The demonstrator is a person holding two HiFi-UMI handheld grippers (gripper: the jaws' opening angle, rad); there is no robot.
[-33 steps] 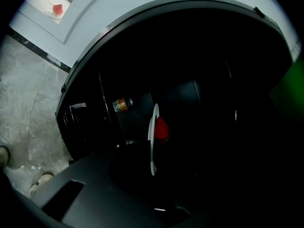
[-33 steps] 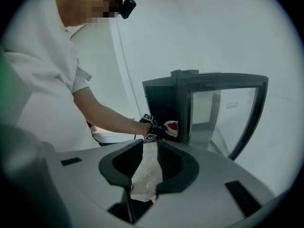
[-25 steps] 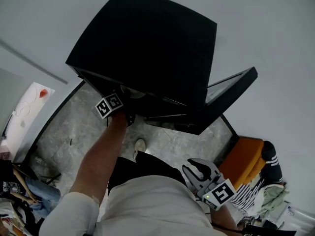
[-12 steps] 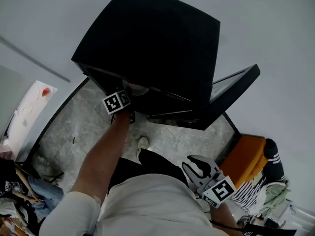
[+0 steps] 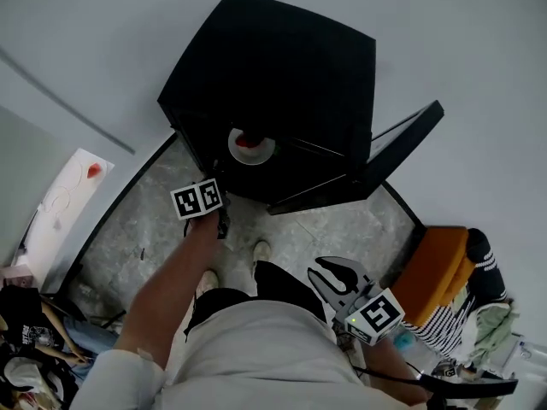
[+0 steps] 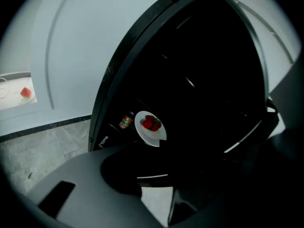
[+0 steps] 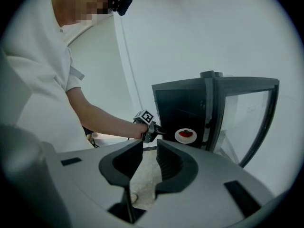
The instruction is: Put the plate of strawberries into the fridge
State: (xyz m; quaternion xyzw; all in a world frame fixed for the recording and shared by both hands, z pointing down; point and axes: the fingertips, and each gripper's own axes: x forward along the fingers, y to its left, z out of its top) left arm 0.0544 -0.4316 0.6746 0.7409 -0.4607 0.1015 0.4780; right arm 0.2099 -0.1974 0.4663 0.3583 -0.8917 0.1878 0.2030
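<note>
The black fridge [image 5: 282,75] stands open, its door [image 5: 402,143] swung out to the right. On a shelf inside rests a white plate [image 5: 250,146] [image 6: 151,133] [image 7: 185,136] with red strawberries [image 6: 151,123] on it. My left gripper [image 5: 220,216] [image 6: 156,179] [image 7: 156,129] hangs just outside the fridge opening, clear of the plate, open and holding nothing. Low beside my hip, far from the fridge, my right gripper [image 5: 332,272] [image 7: 149,148] is open and empty too.
A small jar with an orange label [image 6: 126,120] sits in the fridge left of the plate. An orange seat [image 5: 432,267] with clothes stands at the right. A white board [image 5: 64,199] leans on the left wall. My feet stand on grey marble floor [image 5: 154,229].
My left gripper has drawn back out of the fridge and the plate stays on the shelf, now in full sight. I have stepped back a little. The right gripper has barely moved.
</note>
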